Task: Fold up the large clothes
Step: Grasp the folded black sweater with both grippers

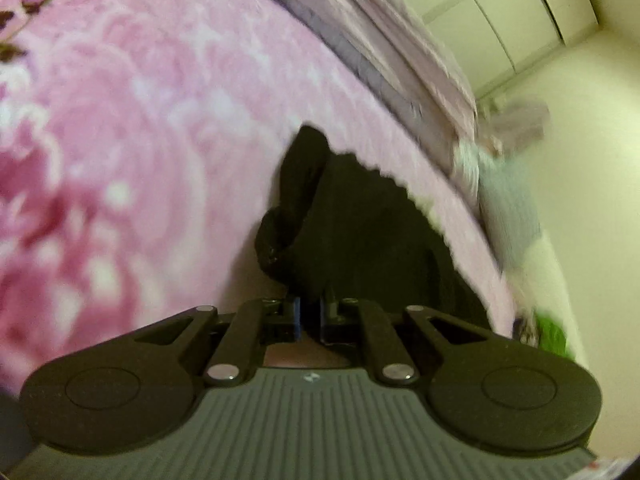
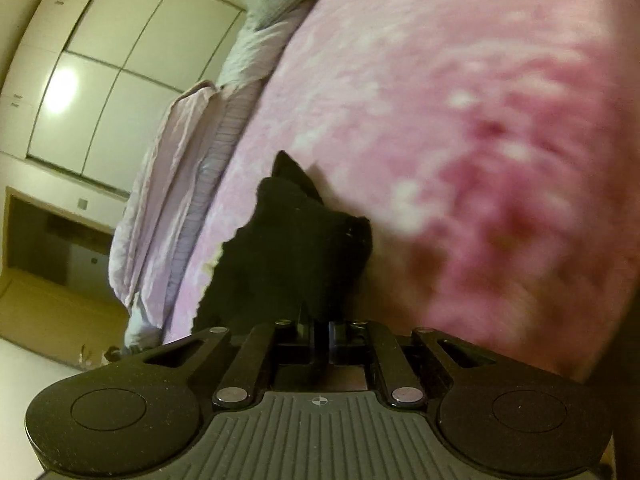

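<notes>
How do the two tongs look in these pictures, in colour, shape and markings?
Both look alike. The left tongs and right tongs are black, with slim linkage bars on silver rivets, two round black discs at the sides, and a grey ribbed plate bearing a small white mark. No cable or sleeve shows.

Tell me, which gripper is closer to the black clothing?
Neither; it's a tie. The left gripper is shut on the black garment, and the right gripper is shut on it too, above the pink blanket.
</notes>
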